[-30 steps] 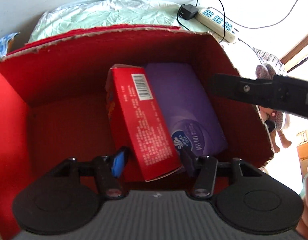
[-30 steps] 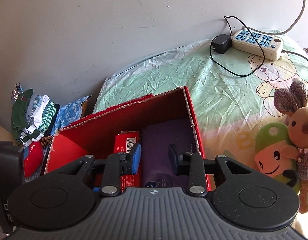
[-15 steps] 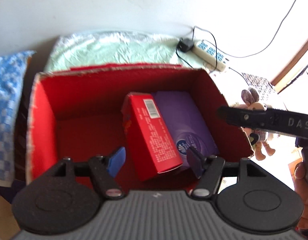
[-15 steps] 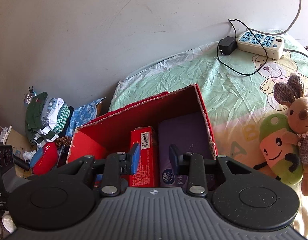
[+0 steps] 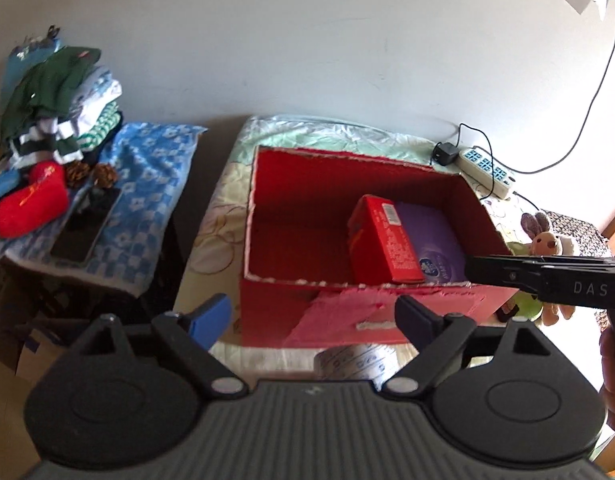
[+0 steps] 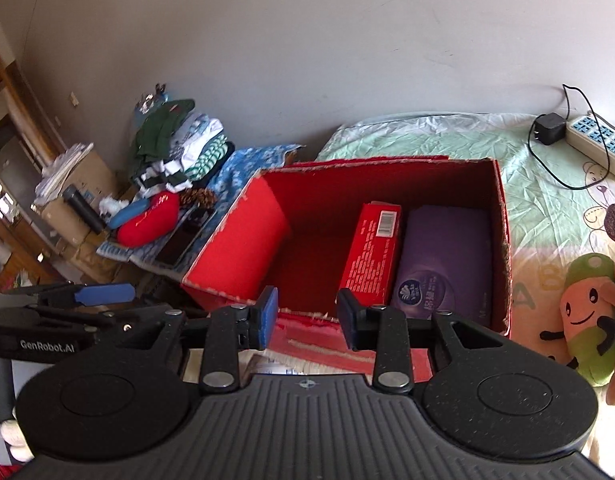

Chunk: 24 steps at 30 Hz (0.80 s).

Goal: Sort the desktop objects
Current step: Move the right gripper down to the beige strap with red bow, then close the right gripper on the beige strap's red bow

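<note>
White letters "DAS" stand on the black body of the right tongs (image 5: 547,280), which reach in from the right edge of the left wrist view. "GenRobot.AI" is printed in white on the side of the left tongs (image 6: 47,336), seen at the left of the right wrist view. The red carton (image 6: 373,256) in the red box carries a barcode label and small print too fine to read. The purple tissue pack (image 6: 443,264) bears a round white logo with illegible lettering.
</note>
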Each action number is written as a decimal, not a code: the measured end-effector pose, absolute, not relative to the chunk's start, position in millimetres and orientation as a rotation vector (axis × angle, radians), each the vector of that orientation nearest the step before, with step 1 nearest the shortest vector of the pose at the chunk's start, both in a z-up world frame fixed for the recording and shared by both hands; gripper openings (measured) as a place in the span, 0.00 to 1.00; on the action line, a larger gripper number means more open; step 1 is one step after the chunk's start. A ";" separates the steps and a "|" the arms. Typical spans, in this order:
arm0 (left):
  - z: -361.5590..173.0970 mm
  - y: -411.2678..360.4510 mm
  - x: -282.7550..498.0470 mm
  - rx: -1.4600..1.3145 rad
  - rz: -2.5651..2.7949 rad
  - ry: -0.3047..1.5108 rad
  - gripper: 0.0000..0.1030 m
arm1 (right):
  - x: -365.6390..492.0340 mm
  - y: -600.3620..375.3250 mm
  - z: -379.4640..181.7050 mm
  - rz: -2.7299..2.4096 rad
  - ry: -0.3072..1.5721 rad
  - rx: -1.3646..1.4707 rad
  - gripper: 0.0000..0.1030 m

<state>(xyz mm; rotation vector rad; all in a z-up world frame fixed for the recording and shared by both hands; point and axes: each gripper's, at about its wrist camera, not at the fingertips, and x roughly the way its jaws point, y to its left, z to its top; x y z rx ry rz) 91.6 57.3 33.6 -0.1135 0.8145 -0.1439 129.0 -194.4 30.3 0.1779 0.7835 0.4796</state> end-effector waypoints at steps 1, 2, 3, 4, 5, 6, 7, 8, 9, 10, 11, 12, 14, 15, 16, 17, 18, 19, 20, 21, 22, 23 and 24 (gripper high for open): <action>30.7 58.4 82.8 -0.107 -0.124 0.821 0.87 | 125.6 -193.4 25.6 0.498 0.798 0.154 0.35; 27.6 59.0 74.2 -0.103 -0.105 0.829 0.87 | 122.3 -192.5 21.0 0.516 0.812 0.131 0.35; 23.2 58.0 66.6 -0.105 -0.089 0.843 0.86 | 119.1 -191.7 16.1 0.533 0.827 0.108 0.35; 18.8 57.0 59.2 -0.108 -0.072 0.857 0.85 | 117.2 -191.5 10.1 0.547 0.850 0.097 0.35; 14.3 56.3 52.4 -0.116 -0.054 0.872 0.85 | 115.8 -191.8 4.2 0.561 0.872 0.093 0.35; 9.6 55.8 46.0 -0.122 -0.036 0.887 0.85 | 114.1 -192.2 -2.1 0.578 0.898 0.096 0.35; 5.2 55.7 40.0 -0.127 -0.021 0.902 0.85 | 112.5 -192.6 -8.2 0.595 0.923 0.098 0.35; 0.8 55.5 34.0 -0.131 -0.006 0.917 0.85 | 111.3 -192.7 -13.5 0.609 0.944 0.101 0.35; -3.7 54.7 28.1 -0.133 0.009 0.932 0.85 | 108.9 -192.5 -18.8 0.625 0.964 0.105 0.35; -8.3 54.0 22.0 -0.136 0.024 0.947 0.85 | 106.4 -192.1 -24.1 0.642 0.984 0.107 0.35; -13.5 53.5 15.5 -0.141 0.036 0.962 0.85 | 103.8 -190.9 -29.2 0.659 1.002 0.108 0.35; -18.3 53.9 10.3 -0.155 0.044 0.980 0.85 | 101.1 -189.6 -34.2 0.676 1.019 0.107 0.35; -27.7 54.6 0.3 -0.183 0.057 1.014 0.85 | 96.3 -185.8 -42.9 0.698 1.055 0.101 0.36; -30.6 54.4 -3.6 -0.196 0.055 1.025 0.85 | 94.3 -183.9 -47.1 0.707 1.074 0.099 0.36; -32.0 53.3 -6.4 -0.200 0.048 1.029 0.85 | 92.5 -182.3 -51.1 0.716 1.093 0.100 0.37; -32.9 51.5 -8.4 -0.200 0.037 1.031 0.85 | 91.8 -183.0 -53.8 0.721 1.115 0.119 0.37; -32.2 47.5 -8.3 -0.186 0.014 1.026 0.85 | 91.1 -183.7 -56.4 0.726 1.136 0.138 0.38; -31.4 43.6 -8.1 -0.171 -0.010 1.021 0.85 | 90.4 -184.4 -59.1 0.731 1.157 0.157 0.39; -30.5 39.2 -7.5 -0.155 -0.036 1.015 0.85 | 89.9 -184.8 -61.7 0.734 1.177 0.176 0.39; -28.9 33.5 -5.6 -0.132 -0.071 1.005 0.84 | 90.6 -183.8 -64.0 0.727 1.191 0.195 0.40; -27.8 28.3 -3.2 -0.109 -0.107 0.995 0.84 | 91.4 -183.0 -66.5 0.717 1.202 0.219 0.41; -27.1 23.4 -0.5 -0.086 -0.144 0.987 0.84 | 92.1 -183.1 -69.0 0.706 1.215 0.248 0.43; -27.7 19.0 3.6 -0.062 -0.183 0.988 0.84 | 93.1 -183.8 -71.3 0.694 1.229 0.282 0.44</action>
